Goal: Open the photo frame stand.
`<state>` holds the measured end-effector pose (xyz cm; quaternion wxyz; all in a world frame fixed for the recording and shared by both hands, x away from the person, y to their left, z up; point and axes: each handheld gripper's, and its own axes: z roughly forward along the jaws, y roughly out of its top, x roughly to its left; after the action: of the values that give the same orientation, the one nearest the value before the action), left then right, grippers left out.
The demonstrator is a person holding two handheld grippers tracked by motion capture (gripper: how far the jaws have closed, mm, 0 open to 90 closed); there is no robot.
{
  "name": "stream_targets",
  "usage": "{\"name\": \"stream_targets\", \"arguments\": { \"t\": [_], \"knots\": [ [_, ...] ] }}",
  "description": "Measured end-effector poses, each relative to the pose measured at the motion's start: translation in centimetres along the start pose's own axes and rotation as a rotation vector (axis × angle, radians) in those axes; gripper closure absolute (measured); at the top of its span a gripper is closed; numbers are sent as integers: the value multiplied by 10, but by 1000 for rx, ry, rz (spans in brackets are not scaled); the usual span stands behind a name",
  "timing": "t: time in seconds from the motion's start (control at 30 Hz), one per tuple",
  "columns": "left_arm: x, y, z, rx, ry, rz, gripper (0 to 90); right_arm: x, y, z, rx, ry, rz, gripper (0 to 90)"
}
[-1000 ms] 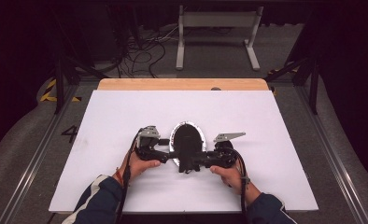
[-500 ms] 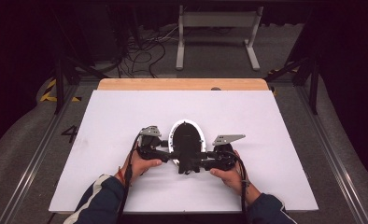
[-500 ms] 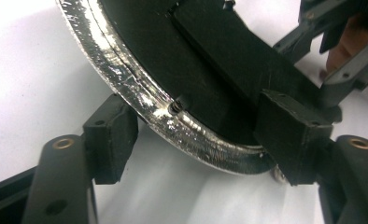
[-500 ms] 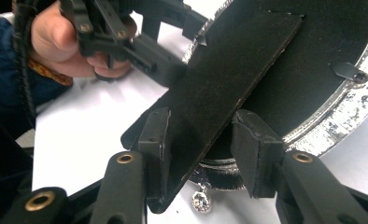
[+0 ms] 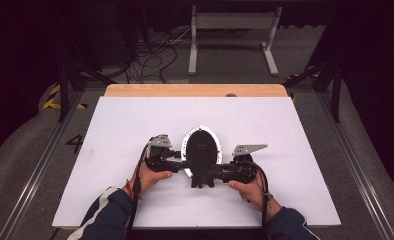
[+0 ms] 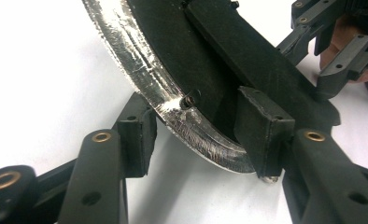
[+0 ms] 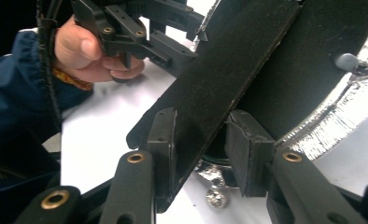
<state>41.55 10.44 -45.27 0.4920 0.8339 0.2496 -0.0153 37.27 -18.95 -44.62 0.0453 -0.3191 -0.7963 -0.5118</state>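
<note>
One oval black disc (image 5: pixel 201 146) with a silver foil rim (image 6: pixel 140 74) lies mid-tabletop (image 5: pixel 285 130); a flat black strap (image 7: pixel 229 70) runs across its face. Left hand-held gripper (image 5: pixel 177 163): jaws have just been closing, half-narrowed, straddling the foil rim at the disc's near left edge; pad contact cannot be told. Right hand-held gripper (image 5: pixel 216 172): jaws have just been closing, set on either side of the strap at the disc's near end, left pad touching it.
</note>
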Motion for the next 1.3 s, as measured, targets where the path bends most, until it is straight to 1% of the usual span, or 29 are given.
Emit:
{"name": "stream_targets", "arguments": {
  "t": [0.03,0.07,0.1,0.13,0.17,0.23,0.27,0.3,0.37,0.47,0.5,0.53,0.57,0.63,0.67,0.7,0.73,0.77,0.8,0.83,0.87,0.9,0.93,1.03,1.17,1.3],
  "knots": [
    [-2,1,-1,-3,8,9,519,1,0,-1,-4,12,1,642],
    [-5,2,-2,-6,19,31,527,1,1,-2,-8,25,2,642],
    [-6,3,-2,-6,21,44,533,3,1,-3,-10,35,2,642],
    [-8,4,-3,-10,28,62,539,4,1,-3,-11,38,1,642],
    [-10,4,-4,-15,35,60,547,6,2,-4,-13,46,-3,642],
    [-12,5,-5,-37,49,71,561,9,3,-6,-18,48,-11,642],
    [-12,5,-6,-42,58,82,572,9,4,-7,-24,54,-11,642],
    [-14,6,-7,-49,64,82,579,10,5,-8,-30,57,-15,642],
    [-15,7,-7,-50,79,107,582,12,6,-9,-36,56,-19,642],
    [-19,8,-8,-57,119,140,583,14,7,-10,-43,60,-21,641],
    [-20,9,-8,-56,127,149,583,14,7,-11,-45,63,-22,642],
    [-20,9,-8,-56,127,149,584,14,7,-11,-45,63,-22,642],
    [-22,10,-9,-59,143,158,593,16,9,-13,-49,65,-29,642],
    [-24,11,-10,-67,168,184,601,16,9,-13,-51,66,-33,643],
    [-25,12,-10,-69,185,194,604,17,10,-14,-50,61,-41,643],
    [-26,12,-10,-70,193,199,605,18,10,-14,-49,56,-47,644],
    [-29,13,-10,-73,219,215,605,20,11,-14,-45,45,-61,647],
    [-29,13,-10,-73,219,215,606,20,11,-14,-45,45,-61,647],
    [-31,14,-10,-79,245,234,609,22,12,-14,-33,27,-88,648],
    [-31,14,-10,-79,245,234,612,22,12,-14,-33,27,-88,648],
    [-31,14,-10,-81,255,242,616,24,13,-14,-32,28,-100,651],
    [-32,13,-11,-84,260,247,616,24,13,-14,-32,28,-100,651],
    [-32,13,-11,-85,260,247,619,25,13,-14,-30,28,-104,652],
    [-31,11,-13,-92,239,240,636,25,12,-13,-28,25,-106,661],
    [-30,8,-14,-85,203,236,661,25,11,-13,-31,29,-105,662],
    [-31,6,-11,-63,184,257,667,26,10,-12,-30,29,-106,674]
  ]
}}
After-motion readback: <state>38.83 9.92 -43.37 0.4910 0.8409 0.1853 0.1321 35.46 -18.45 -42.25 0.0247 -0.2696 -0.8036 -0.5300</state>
